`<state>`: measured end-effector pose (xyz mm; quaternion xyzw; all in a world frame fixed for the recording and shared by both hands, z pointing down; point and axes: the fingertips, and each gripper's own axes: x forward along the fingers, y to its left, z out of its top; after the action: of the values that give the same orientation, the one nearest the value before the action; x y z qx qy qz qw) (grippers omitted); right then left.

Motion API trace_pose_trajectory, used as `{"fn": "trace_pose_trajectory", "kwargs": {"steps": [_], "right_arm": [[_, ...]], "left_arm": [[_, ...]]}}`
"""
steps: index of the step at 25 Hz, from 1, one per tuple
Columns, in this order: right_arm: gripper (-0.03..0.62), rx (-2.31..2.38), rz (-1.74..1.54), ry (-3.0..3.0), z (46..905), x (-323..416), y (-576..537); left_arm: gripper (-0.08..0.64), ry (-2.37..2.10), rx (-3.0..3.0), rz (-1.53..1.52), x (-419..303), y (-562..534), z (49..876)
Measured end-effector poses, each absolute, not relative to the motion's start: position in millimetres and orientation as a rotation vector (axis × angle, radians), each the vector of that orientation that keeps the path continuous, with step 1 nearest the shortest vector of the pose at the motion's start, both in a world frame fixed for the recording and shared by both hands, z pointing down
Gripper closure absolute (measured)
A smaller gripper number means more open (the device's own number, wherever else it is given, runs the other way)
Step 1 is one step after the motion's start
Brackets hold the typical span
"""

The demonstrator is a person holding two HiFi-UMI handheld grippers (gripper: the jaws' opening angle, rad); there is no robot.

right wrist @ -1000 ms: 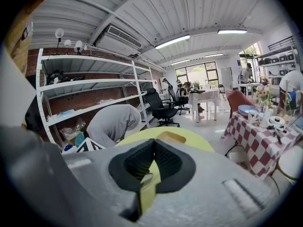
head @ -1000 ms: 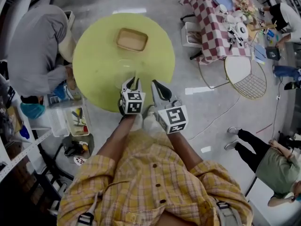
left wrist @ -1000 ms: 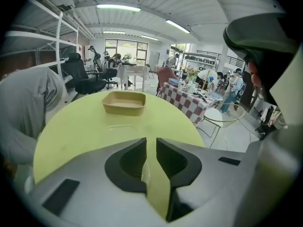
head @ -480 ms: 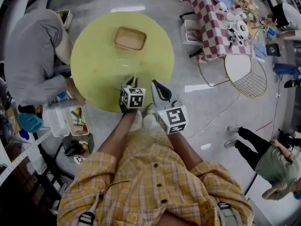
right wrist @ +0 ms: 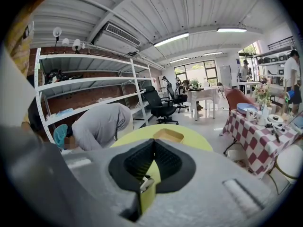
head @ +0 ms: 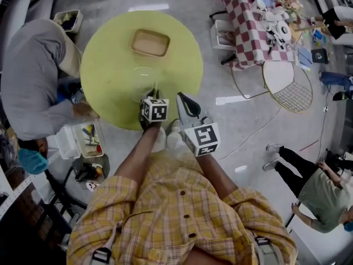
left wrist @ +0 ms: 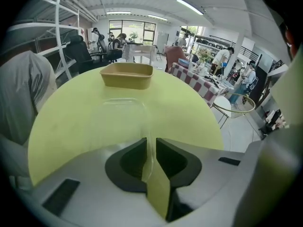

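Noting the change first: against the frames of a second ago, the left gripper (left wrist: pixel 151 143) has advanced over the round yellow-green table (left wrist: pixel 66 108). The clear plastic container (left wrist: pixel 118 122), then only a faint outline ahead of the jaws, now fills the near field, with its near wall standing in the slit between them. The slit looks no narrower than it was, so the jaws are open by a thin gap around the wall; as a judgement, placed but not yet clamped. In the head view the left gripper (head: pixel 153 94) sits further up the table than before, tips at the container's (head: pixel 142 80) near rim. The container itself rests on the table near its middle, and I see no shift in it. The tan tray (head: pixel 150 42) lies beyond it, apart, toward the far edge, and reads larger in the left gripper view than earlier. The right gripper (right wrist: pixel 152 144) is unchanged: jaws together, nothing between them, held just right of the left one at the table's near edge (head: pixel 179 98). The person in grey (head: pixel 33 76) beside the table has bent lower.
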<state>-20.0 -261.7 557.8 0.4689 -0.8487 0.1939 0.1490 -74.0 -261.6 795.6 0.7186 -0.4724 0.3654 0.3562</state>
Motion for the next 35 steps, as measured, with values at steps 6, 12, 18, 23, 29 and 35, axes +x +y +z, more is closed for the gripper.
{"fn": "trace_pose_trajectory", "kwargs": {"steps": [6, 12, 18, 23, 29, 35], "right_arm": [[0.595, 1.339, 0.559, -2.441, 558, -19, -262], [0.595, 1.342, 0.562, -2.435, 561, -17, -261], [0.595, 1.335, 0.565, -2.437, 561, -15, -258], [0.595, 1.327, 0.564, -2.439, 562, -14, -254], [0.595, 1.323, 0.567, -2.443, 561, -12, -253], [0.595, 1.331, 0.555, -2.463, 555, -11, -252]], "left_arm": [[0.552, -1.251, 1.827, 0.991, -77, -263, 802], [0.552, -1.245, 1.845, 1.052, -78, -263, 804], [0.551, -1.228, 1.865, 1.024, -79, -263, 801], [0.551, -1.198, 1.890, 1.034, -78, -262, 798], [0.551, -1.224, 1.917, 0.993, -76, -266, 781], [0.551, -1.245, 1.947, 0.951, -76, -267, 761]]}}
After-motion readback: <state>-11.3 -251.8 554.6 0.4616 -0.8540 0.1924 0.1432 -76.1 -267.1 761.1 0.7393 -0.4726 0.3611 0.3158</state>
